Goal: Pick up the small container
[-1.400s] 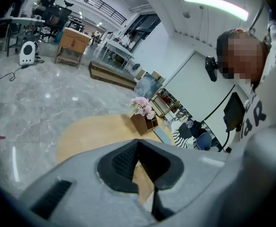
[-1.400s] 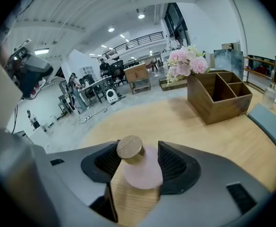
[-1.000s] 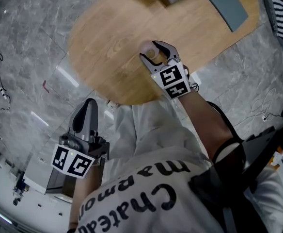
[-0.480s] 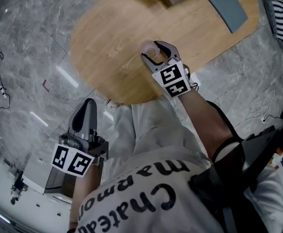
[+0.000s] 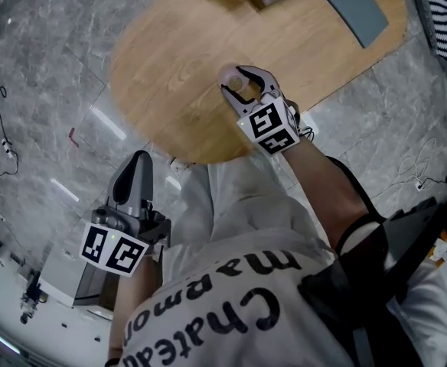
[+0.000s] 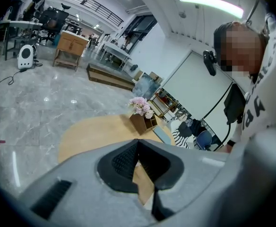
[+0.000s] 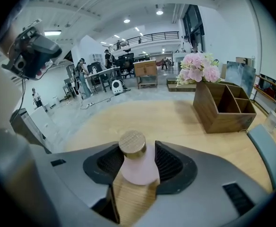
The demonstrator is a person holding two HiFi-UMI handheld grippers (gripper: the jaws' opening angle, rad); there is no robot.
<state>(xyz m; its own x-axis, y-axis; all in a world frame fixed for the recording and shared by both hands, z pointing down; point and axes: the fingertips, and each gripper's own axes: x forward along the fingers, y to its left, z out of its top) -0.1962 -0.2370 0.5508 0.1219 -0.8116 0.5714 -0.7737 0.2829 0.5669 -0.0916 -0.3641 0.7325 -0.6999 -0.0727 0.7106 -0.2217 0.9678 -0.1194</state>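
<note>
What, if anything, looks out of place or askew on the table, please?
Nothing stands out. The small container stands upright on the table between the closing jaws of the right claw, and the wooden organizer with flowers sits level.

Small container (image 7: 139,162) on table (image 7: 176,122), organizer (image 7: 223,105) behind, rightward

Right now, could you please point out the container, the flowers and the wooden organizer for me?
container (image 7: 139,167), right gripper view, on its pink body.
flowers (image 7: 198,69), right gripper view, on the pink blooms.
organizer (image 7: 230,122), right gripper view, on its front wall.
</note>
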